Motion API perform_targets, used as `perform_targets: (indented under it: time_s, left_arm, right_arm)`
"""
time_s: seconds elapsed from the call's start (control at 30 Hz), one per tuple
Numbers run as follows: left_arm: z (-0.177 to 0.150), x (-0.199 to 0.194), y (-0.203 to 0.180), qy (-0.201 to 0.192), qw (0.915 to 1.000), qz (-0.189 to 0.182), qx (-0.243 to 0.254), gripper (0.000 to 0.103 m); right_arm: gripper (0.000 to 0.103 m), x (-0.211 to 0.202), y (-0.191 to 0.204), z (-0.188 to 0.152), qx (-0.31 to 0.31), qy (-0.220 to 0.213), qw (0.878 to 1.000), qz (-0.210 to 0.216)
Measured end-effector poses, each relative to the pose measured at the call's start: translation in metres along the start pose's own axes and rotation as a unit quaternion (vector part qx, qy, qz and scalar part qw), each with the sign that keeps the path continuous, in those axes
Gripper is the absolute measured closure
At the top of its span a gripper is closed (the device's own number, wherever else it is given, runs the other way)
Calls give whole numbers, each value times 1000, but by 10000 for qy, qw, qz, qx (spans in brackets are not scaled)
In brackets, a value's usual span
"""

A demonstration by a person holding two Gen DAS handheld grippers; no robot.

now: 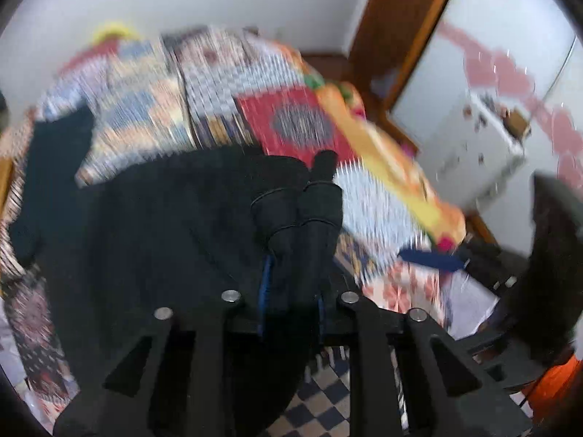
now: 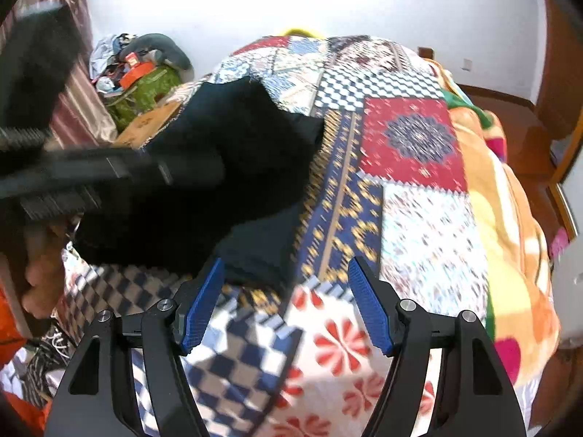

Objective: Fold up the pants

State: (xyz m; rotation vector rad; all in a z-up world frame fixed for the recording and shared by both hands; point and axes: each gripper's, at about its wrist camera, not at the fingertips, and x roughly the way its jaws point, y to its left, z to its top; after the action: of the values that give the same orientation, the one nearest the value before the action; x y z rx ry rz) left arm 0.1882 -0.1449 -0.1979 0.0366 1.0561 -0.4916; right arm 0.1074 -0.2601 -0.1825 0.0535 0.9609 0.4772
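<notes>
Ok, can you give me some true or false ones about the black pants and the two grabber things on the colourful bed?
1. The left gripper is clamped on a bunch of the black fabric pants. True.
2. The right gripper is squeezing the pants. False: its blue pads stand apart with nothing pressed between them.
3. The pants lie on a colourful patchwork quilt. True, though the part the left gripper holds is bunched up.
4. The pants are bright red. False: they are black.
5. An orange-and-yellow blanket lies along the quilt's edge. True.
6. The quilt is plain white. False: it has many patterned patches, one red.
</notes>
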Motion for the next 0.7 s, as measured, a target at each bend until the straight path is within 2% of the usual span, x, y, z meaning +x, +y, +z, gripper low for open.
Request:
perform_targets:
  time_s: [0.1, 0.17, 0.2, 0.33, 0.4, 0.47, 0.5, 0.57, 0.6, 0.7]
  left_arm:
    - [-2, -8, -1, 9, 10000, -32, 60, 63]
    - [3, -18, 2, -10, 10000, -38, 75, 28]
    - [7, -24, 2, -107, 9999, 24, 111, 24]
    - [17, -50, 8, -489, 9981, 325, 212, 22]
    - [25, -65, 23, -768, 9942, 715, 245, 16]
    - [32, -71, 42, -911, 9890, 1139, 263, 4]
    - [37, -70, 57, -919, 9862, 1352, 263, 2]
    - [46, -59, 85, -709, 9842, 1606, 223, 1]
    - [52, -47, 107, -505, 9809, 1876, 95, 1]
    - [58, -17, 146, -50, 9754, 2201, -68, 1]
  right_arm:
    - [36, -1, -7, -9, 64, 68, 9999, -77]
    - [36, -2, -11, -14, 128, 88, 9998, -87]
    - [36, -1, -12, -15, 145, 82, 9998, -80]
    - [36, -4, -8, -14, 145, -27, 9999, -8]
    - [36, -4, -3, -12, 105, -49, 9999, 64]
    - [36, -2, 1, -10, 65, -51, 9999, 122]
    - [36, 0, 4, -9, 39, -55, 9999, 150]
    - [36, 4, 8, -9, 16, -41, 9998, 208]
    - [36, 8, 11, -9, 14, -15, 9997, 256]
    - [36, 16, 17, -10, 2, 52, 9993, 363]
